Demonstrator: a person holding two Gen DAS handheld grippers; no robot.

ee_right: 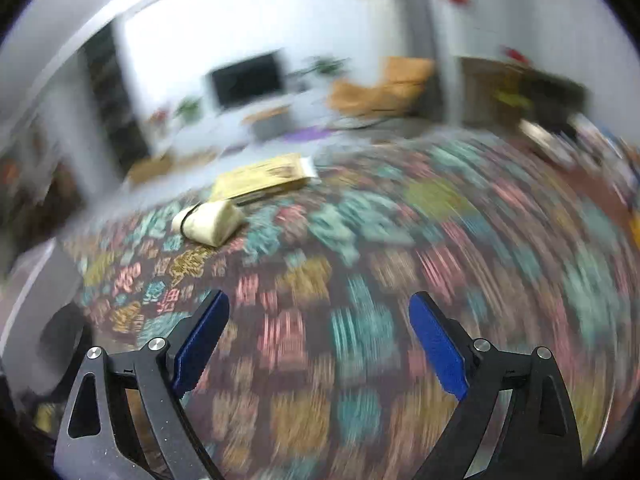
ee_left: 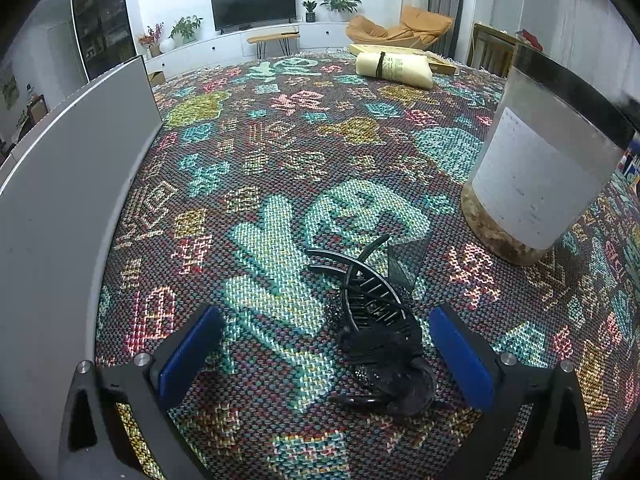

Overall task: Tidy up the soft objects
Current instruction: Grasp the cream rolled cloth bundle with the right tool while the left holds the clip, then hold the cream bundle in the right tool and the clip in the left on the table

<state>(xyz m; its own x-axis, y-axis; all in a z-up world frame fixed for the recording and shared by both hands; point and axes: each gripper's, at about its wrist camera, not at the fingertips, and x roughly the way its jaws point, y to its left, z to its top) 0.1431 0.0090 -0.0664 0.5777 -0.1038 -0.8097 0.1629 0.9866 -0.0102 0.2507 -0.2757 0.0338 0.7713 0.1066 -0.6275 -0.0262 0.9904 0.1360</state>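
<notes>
The left tongs (ee_left: 324, 354) stand wide open and grip nothing; the black hair clip with its mesh bow (ee_left: 376, 320) lies on the patterned cloth of the counter (ee_left: 280, 152) between the two blue pads, close to the pad at 3 o'clock, not touching it as far as I can tell. Its long axis runs from 6 toward 12 o'clock, so the left hand is the nearer one. The right tongs (ee_right: 320, 340) are also open and empty; their view is blurred. At 2 o'clock from the clip stands a clear jar (ee_left: 548, 168) with a dark lid, with pale brownish contents low inside. The rolled cream bundle (ee_left: 394, 70) lies far at 12 o'clock.
</notes>
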